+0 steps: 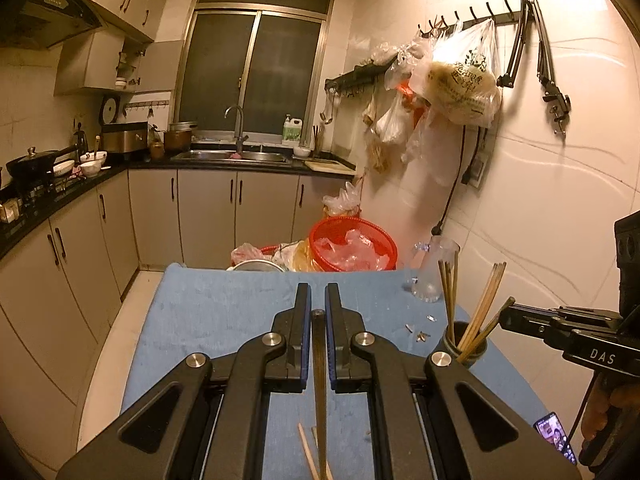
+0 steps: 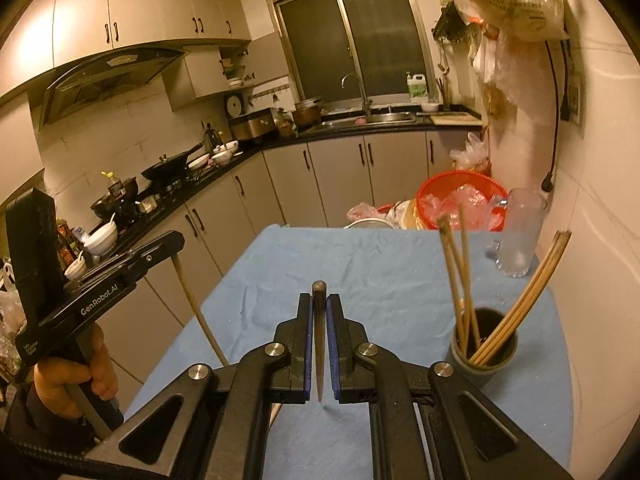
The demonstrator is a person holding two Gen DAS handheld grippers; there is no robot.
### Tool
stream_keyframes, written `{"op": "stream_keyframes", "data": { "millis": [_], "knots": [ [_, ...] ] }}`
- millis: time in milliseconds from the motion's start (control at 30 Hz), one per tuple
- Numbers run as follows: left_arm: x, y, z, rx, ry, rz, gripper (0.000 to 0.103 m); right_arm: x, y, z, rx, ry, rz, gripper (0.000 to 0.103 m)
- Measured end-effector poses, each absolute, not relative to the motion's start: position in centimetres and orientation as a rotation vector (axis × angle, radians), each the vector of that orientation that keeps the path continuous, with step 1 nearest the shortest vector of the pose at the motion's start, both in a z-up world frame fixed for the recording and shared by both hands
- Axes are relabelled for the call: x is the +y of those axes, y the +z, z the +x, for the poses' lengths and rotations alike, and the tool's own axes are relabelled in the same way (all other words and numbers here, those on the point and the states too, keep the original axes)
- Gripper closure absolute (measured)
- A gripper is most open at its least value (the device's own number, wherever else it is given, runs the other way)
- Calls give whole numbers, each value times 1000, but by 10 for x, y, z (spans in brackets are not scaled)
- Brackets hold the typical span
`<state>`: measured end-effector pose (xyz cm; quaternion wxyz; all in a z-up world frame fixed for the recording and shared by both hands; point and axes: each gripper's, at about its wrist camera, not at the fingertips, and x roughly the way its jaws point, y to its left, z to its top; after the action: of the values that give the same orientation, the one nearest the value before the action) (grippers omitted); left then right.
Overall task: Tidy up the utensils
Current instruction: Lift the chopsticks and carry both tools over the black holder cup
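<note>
Two chopsticks are up off the table right now, one clamped in each gripper. Your left gripper (image 1: 318, 308) is pinched tight on a dark chopstick (image 1: 319, 380) that runs back between the fingers with its blunt end poking out just past the tips. Your right gripper (image 2: 319, 308) has the same kind of hold on another dark chopstick (image 2: 319, 344), butt end forward, pointed end hanging toward the camera.

These things weigh basically nothing and are stiff, so lifting is easy. The catch is they're thin, smooth and tapered, so they like to pivot or slide in the pads. I'd say grabbing near the thick end, like you have, gives the pads the most to bite on. Keep the squeeze steady, since any slack probably lets them swing.

A couple of loose sticks (image 1: 310, 456) lie on the blue cloth (image 1: 224, 320) right under your left gripper.

Further out, the cup (image 2: 484, 354) sits to the right on the table with a bunch of chopsticks already leaning in it. Its mouth is crowded, so aim for the gap. Just behind it stands a clear glass jug (image 2: 520, 232), which is fragile, so swing wide of it.
</note>
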<state>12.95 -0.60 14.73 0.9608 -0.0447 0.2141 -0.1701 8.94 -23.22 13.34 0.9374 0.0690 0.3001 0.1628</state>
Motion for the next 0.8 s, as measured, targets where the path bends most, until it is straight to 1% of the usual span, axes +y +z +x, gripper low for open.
{"op": "stream_keyframes", "data": {
  "millis": [800],
  "knots": [
    [-56,169,128,368,-409,-66,97,-261,168,64,557,266,111,96]
  ]
}}
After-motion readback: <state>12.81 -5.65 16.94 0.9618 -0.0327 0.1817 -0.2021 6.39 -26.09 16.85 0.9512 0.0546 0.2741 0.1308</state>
